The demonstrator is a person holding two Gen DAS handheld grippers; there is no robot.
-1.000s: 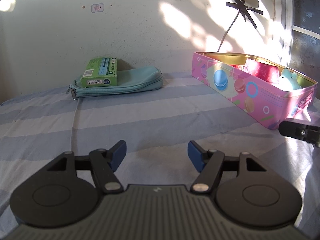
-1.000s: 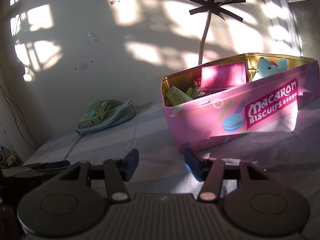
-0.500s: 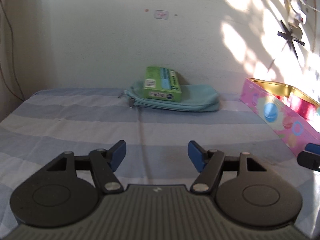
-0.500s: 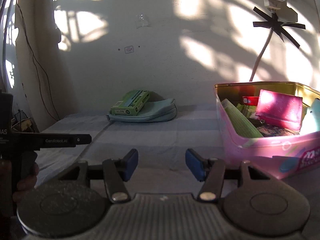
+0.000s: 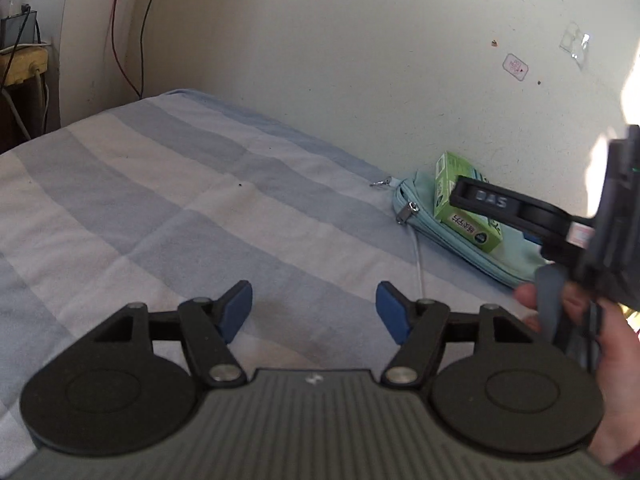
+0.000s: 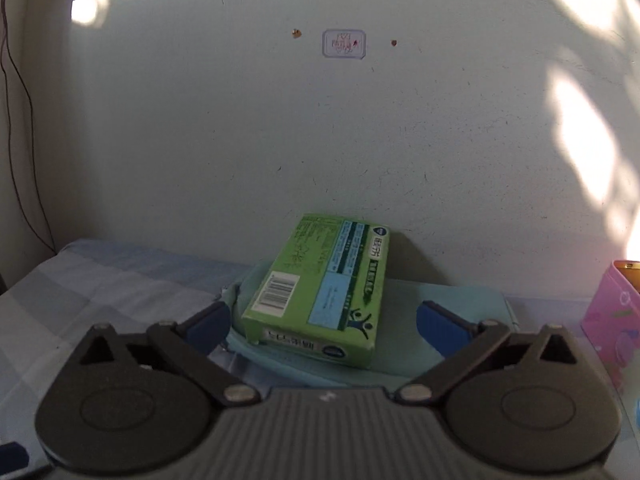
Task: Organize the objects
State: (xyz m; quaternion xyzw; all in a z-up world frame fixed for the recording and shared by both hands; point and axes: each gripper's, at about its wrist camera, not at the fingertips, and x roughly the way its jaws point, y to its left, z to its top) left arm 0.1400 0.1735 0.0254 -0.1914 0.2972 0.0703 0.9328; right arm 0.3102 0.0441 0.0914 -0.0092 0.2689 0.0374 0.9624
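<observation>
A green box (image 6: pixel 324 294) lies on a light blue zip pouch (image 6: pixel 404 308) against the wall. My right gripper (image 6: pixel 322 326) is open, its blue pads either side of the box's near end, not touching it. In the left wrist view the box (image 5: pixel 466 216) and pouch (image 5: pixel 492 256) sit at the right, partly hidden by the right gripper's body (image 5: pixel 560 224). My left gripper (image 5: pixel 314 310) is open and empty over the striped bedsheet (image 5: pixel 160 200). A corner of the pink tin (image 6: pixel 612 316) shows at the far right.
The white wall (image 6: pixel 320 140) stands directly behind the box and pouch. Cables (image 5: pixel 128 32) and a yellow stand (image 5: pixel 24 64) are off the bed's far left. A hand (image 5: pixel 616 364) holds the right gripper's handle.
My right gripper has swung left and closed in on the green box, opening wider around it. My left gripper has turned left, away from the pink tin.
</observation>
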